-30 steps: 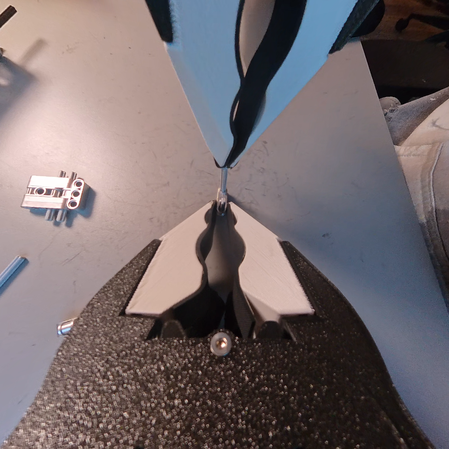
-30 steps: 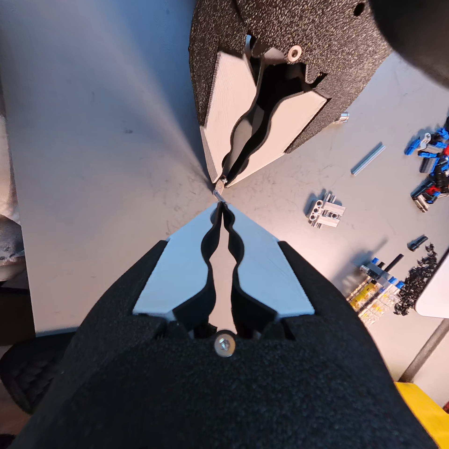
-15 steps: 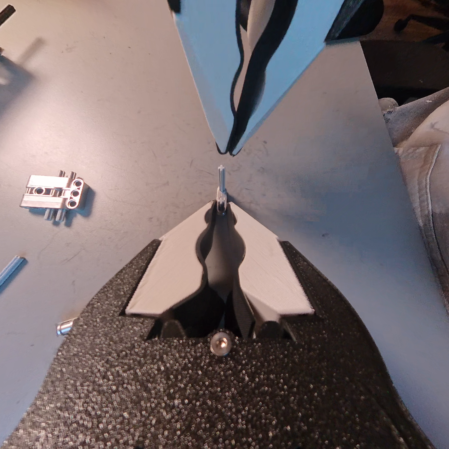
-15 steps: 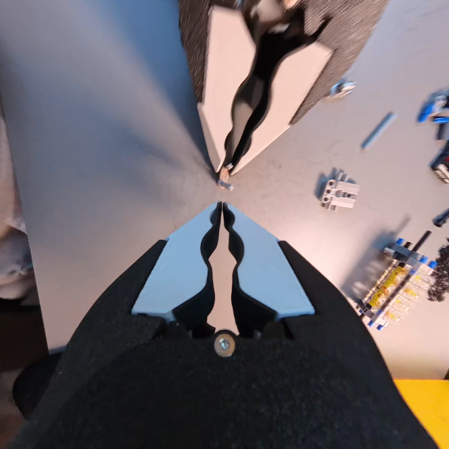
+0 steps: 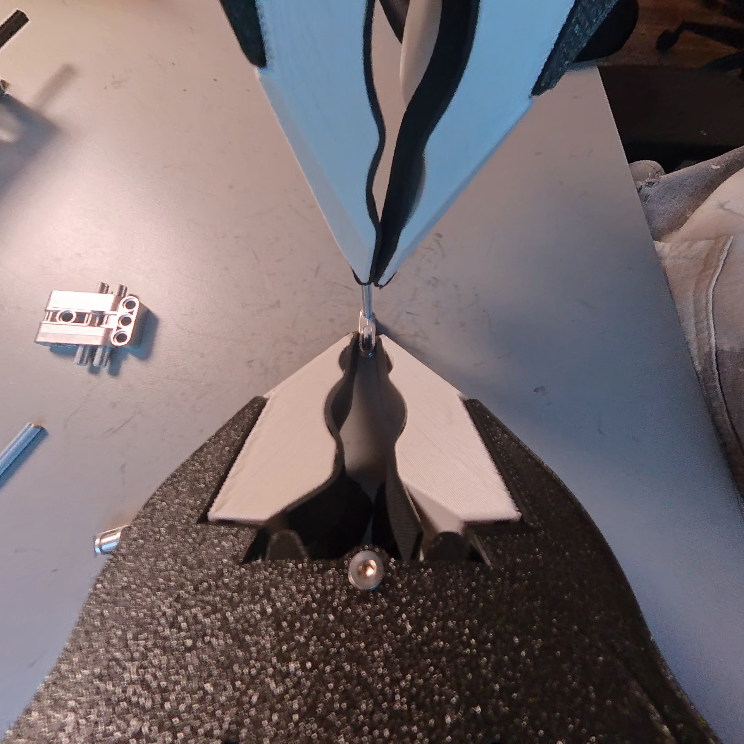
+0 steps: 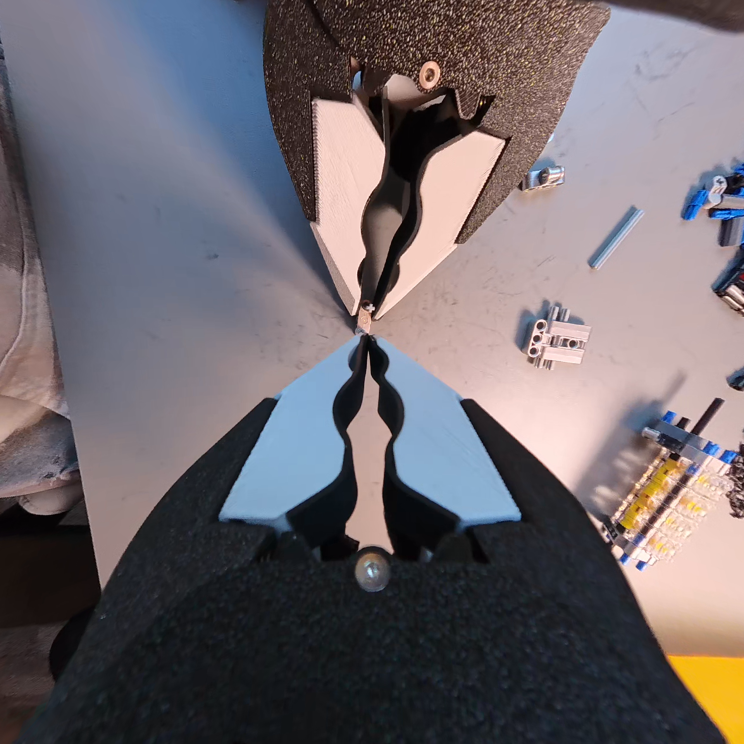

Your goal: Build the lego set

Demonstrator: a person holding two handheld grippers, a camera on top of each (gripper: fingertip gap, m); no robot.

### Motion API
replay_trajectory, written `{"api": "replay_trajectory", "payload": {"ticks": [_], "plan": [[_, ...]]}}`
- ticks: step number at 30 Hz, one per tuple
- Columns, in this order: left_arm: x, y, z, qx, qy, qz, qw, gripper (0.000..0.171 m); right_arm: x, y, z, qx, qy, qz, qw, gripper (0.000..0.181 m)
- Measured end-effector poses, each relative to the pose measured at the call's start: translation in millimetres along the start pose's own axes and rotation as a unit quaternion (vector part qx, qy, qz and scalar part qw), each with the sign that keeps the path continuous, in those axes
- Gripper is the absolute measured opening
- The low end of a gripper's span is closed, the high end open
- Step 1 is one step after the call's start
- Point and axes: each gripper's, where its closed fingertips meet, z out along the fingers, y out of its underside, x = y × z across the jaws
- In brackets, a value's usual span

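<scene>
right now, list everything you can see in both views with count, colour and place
small pin piece: one, silver grey, pinched between both tool tips
grey block assembly: one, light grey, on table beside the tools
long rod: one, grey-blue, lying flat
short connector: one, silver
blue parts cluster: several, blue and dark, at table edge
yellow and clear build: one, with blue bits
table: one, grey
left tool: shut on the pin
right tool: shut on its other end
</scene>
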Motion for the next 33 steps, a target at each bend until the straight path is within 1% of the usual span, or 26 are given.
{"api": "replay_trajectory", "payload": {"ticks": [6,11,12,14,16,17,19,20,23,25,28,30,31,33], "plan": [[0,0,0,0.0,-0.001,0.0,1.0,0.006,2,2,0,-0.014,-0.005,0.009,1.0,0.0],[1,0,0,0.0,-0.002,0.005,1.0,0.006,-5,-1,0,-0.013,-0.01,0.003,1.0,0.0],[1,0,0,-0.001,-0.004,0.007,1.0,0.006,-5,-1,0,-0.012,-0.002,0.002,1.0,0.0],[-1,-1,0,-0.001,-0.015,0.017,1.0,0.006,2,1,-1,-0.009,0.036,-0.005,0.999,0.0],[-8,-4,-4,0.004,-0.044,0.041,0.998,0.006,7,-4,-3,0.035,0.057,0.016,0.998,0.0],[-10,-9,-9,0.018,-0.056,0.052,0.997,0.006,9,-12,-8,0.079,0.058,0.043,0.994,0.003],[-17,-21,-21,0.05,-0.091,0.067,0.992,0.006,17,-23,-26,0.163,0.056,0.108,0.979,0.023],[-22,-26,-28,0.063,-0.115,0.077,0.988,0.006,23,-25,-35,0.201,0.063,0.135,0.968,0.028],[-40,-39,-48,0.097,-0.202,0.122,0.967,0.006,38,-19,-51,0.285,0.09,0.183,0.937,0.035],[-47,-49,-60,0.111,-0.267,0.172,0.942,0.006,39,-18,-51,0.332,0.072,0.215,0.916,0.038],[-48,-58,-74,0.096,-0.357,0.266,0.89,0.006,36,-26,-52,0.412,-0.014,0.279,0.867,0.05],[-46,-62,-76,0.074,-0.396,0.319,0.858,0.006,36,-32,-56,0.452,-0.059,0.305,0.836,0.058],[-44,-63,-76,0.065,-0.408,0.339,0.845,0.006,36,-35,-58,0.468,-0.079,0.311,0.823,0.06],[-43,-64,-75,0.048,-0.425,0.365,0.827,0.006,37,-41,-61,0.489,-0.113,0.325,0.802,0.062]]}}
